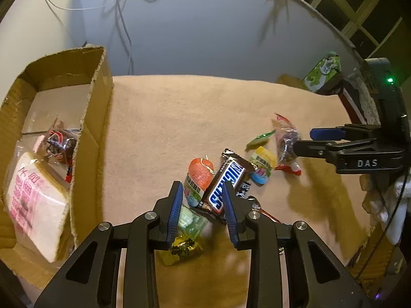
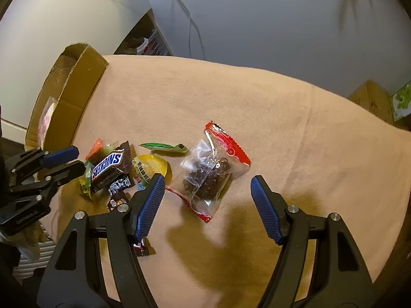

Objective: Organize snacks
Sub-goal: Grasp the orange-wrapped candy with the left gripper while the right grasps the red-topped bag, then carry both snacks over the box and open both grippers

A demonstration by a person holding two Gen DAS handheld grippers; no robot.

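L tongs (image 1: 203, 200) part-open over Snickers (image 1: 226, 186) (unheld), R tongs (image 2: 208, 192) wide, empty, box (image 1: 100, 118) near.

One Snickers bar (image 1: 226, 188) was counted on the cloth, with two jelly cups beside it, one orange-lidded (image 1: 199, 177) and one yellow-lidded (image 1: 262, 165). One clear packet with red ends (image 2: 210, 173) and one small green sachet (image 2: 164, 146) were seen. One gold-wrapped sweet (image 1: 183, 250) and one pale green packet (image 1: 191, 220) were counted nearer the camera. One cardboard box (image 1: 100, 107) was seen, in which one pink-printed bread pack (image 1: 33, 202) and one clear packet (image 1: 57, 141) were counted
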